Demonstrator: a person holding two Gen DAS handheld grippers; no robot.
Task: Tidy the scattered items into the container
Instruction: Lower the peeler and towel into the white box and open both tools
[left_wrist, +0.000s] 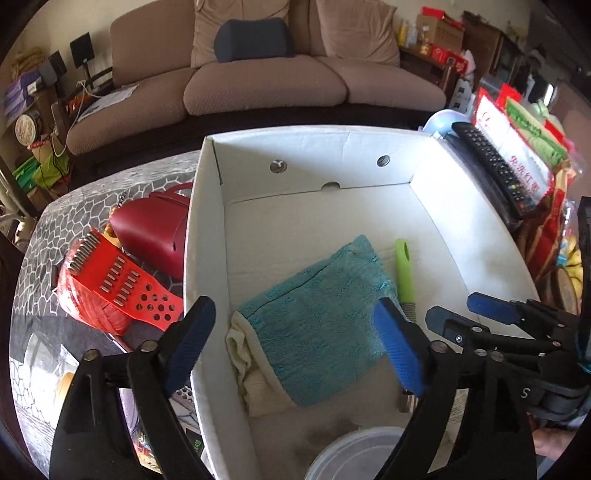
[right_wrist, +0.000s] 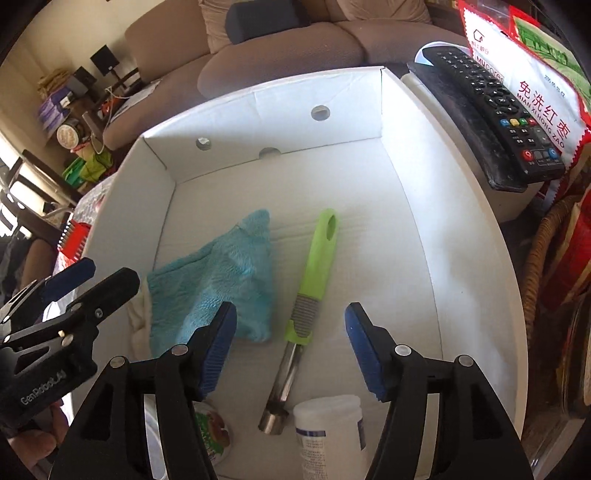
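- Two black grippers with blue finger pads hung over the white cardboard box (left_wrist: 207, 236), the left gripper (left_wrist: 291, 347) released with nothing between its fingers, the right gripper (right_wrist: 291, 354) likewise spread wide and empty.
- Inside the box lay a folded teal terry cloth (left_wrist: 314, 317) over a cream cloth (left_wrist: 251, 373), with a green-handled metal corer (right_wrist: 310, 295) just beside them on the box floor.
- At the near wall of the box stood a small white plastic bottle (right_wrist: 328, 432) and a round lidded tub (right_wrist: 212, 432), the corer's steel end close to the bottle.
- Left of the box, on the grey patterned tabletop (left_wrist: 48, 229), a red plastic grater (left_wrist: 118, 280) rested on a red mesh bundle (left_wrist: 85, 302), a dark red pouch (left_wrist: 155, 232) behind it against the box wall.
- Right of the box, a black remote control (right_wrist: 495, 107) lay on a dark slab, a red-and-white printed packet (right_wrist: 535, 92) leaning behind it.
- Beyond stood a beige sofa (left_wrist: 266, 85).
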